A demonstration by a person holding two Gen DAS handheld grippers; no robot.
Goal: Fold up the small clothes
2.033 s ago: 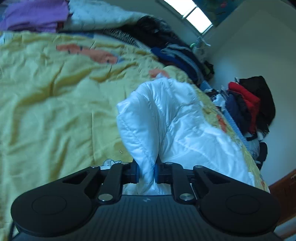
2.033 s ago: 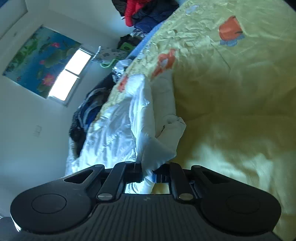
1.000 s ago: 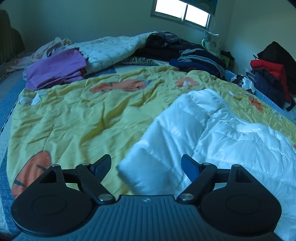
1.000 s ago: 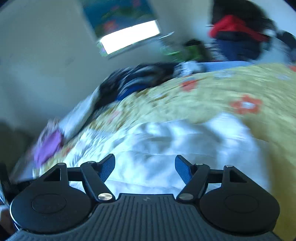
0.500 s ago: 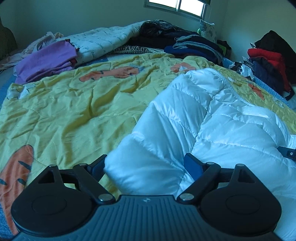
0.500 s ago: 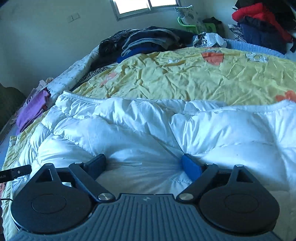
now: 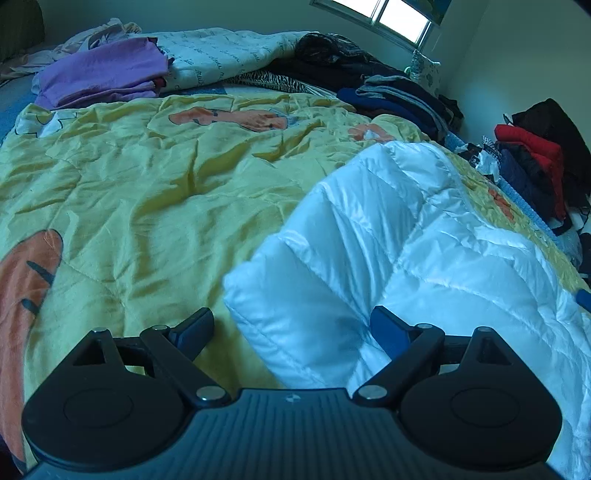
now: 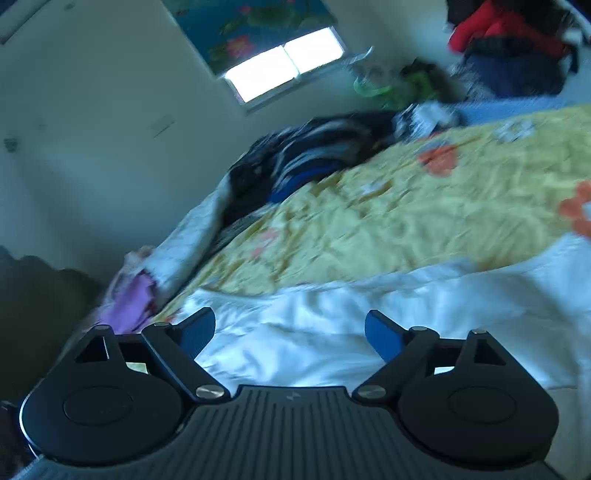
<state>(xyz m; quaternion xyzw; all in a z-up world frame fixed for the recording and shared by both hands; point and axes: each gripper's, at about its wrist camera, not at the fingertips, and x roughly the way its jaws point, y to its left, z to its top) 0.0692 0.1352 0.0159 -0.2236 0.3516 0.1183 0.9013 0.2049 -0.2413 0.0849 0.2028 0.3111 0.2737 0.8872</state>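
Nearest to us, our left gripper [image 7: 291,330] has its jaws wide apart; they have just been opening. The rounded end of the white padded jacket [image 7: 399,243] lies between them, but the pads do not press on it. We judge that we let it go here so that the fold can rest by its own weight.

Our right gripper [image 8: 290,332] also stands open, with its jaws just opened, and only loose white fabric lies under it. This view is blurred, so we cannot tell fine details of the cloth.

The jacket lies on the yellow quilt [image 7: 155,192], along the right edge of the bed, doubled into a thick roll. We think that the soft quilt gives a broad flat place for folding, and that the puffy filling may make the fold spring back.

Farther, at the far left corner of the bed, a purple folded stack [image 7: 99,74] waits, probably finished pieces. Dark clothes [image 7: 391,96] are piled at the far right corner, below the window [image 7: 391,13].
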